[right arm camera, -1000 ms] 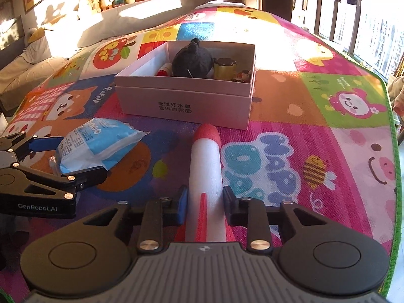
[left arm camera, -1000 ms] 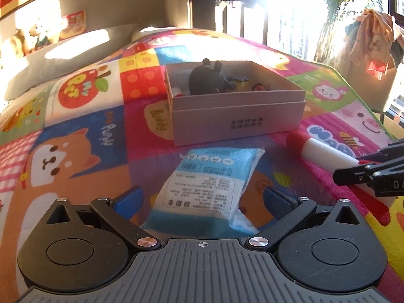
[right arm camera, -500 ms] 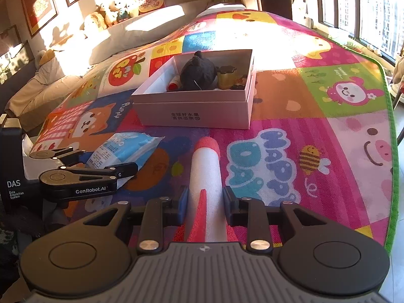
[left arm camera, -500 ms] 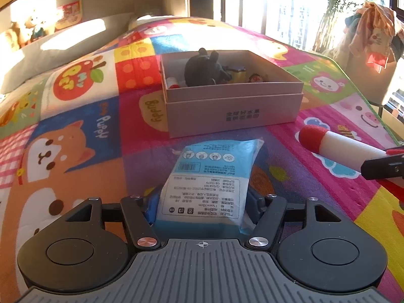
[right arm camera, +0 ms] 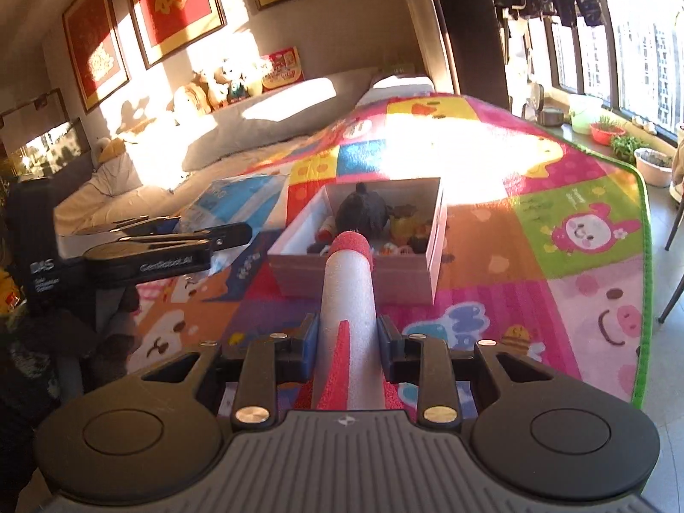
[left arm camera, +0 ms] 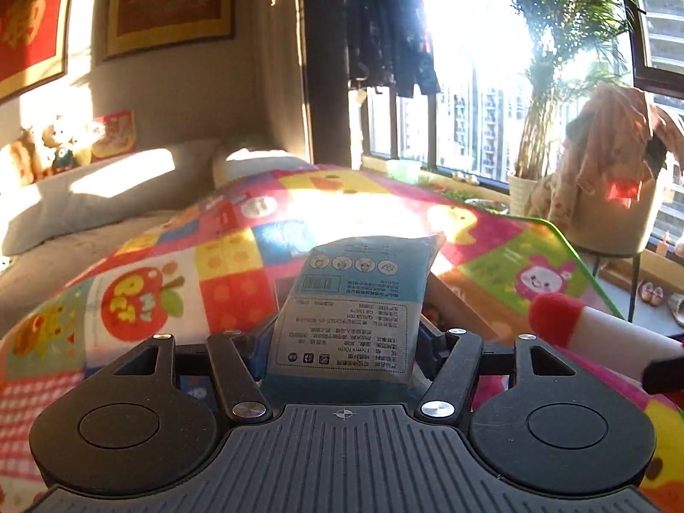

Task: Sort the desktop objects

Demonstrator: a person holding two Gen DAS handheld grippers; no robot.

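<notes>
My left gripper [left arm camera: 342, 355] is shut on a blue and white wipes packet [left arm camera: 355, 308] and holds it up in the air, tilted upward. From the right wrist view the packet [right arm camera: 231, 205] sits in the left gripper [right arm camera: 179, 239] at left. My right gripper [right arm camera: 347, 342] is shut on a white foam rocket with a red tip [right arm camera: 348, 295], lifted, its tip pointing at the open cardboard box [right arm camera: 359, 273]. The box holds a dark plush toy [right arm camera: 361, 213] and several small toys. The rocket tip [left arm camera: 555, 318] shows at right in the left wrist view.
The colourful cartoon play mat [right arm camera: 534, 231] covers the surface, with its green edge [right arm camera: 645, 256] at right. Grey pillows [right arm camera: 273, 115] and plush toys [right arm camera: 213, 89] lie at the back. A window sill with pots [right arm camera: 607, 132] is at far right.
Both grippers have risen off the mat with their objects. The left gripper closed on the packet, lifted it and tipped upward. The rocket now points at the box from above.
</notes>
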